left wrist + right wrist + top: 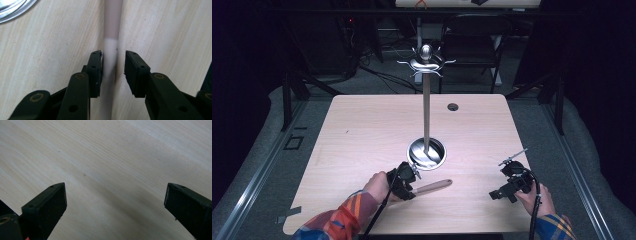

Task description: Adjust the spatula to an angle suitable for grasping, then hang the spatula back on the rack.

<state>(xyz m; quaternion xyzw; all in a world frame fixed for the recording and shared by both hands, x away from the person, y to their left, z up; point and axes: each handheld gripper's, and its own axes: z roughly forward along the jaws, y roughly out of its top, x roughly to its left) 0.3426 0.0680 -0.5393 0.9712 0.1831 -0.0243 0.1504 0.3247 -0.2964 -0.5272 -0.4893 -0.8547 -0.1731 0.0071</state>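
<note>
High view shows the pale wooden tabletop [362,130] with a tall metal utensil stand [427,107] near its middle: a round shiny base, a slim upright pole and a crown of curved hooks, all of them bare. Hanging looks to be the aim, and none of it is done.

Just in front of the base lies a light wooden utensil handle [434,187], flat on the table and pointing right. The left gripper [406,184] sits over its near end. In the left gripper view the handle [110,65] runs between the jaws; one pad looks to touch it while the other stands a little apart, so the grip is not yet closed. Closing, lifting and hooking remain.

The right gripper [508,184] rests well apart to the right, jaws spread wide over bare wood, holding nothing.

The stand's base is near the pickup spot and could be knocked on the lift. A small dark grommet hole [453,106] sits far back, out of the way.
</note>
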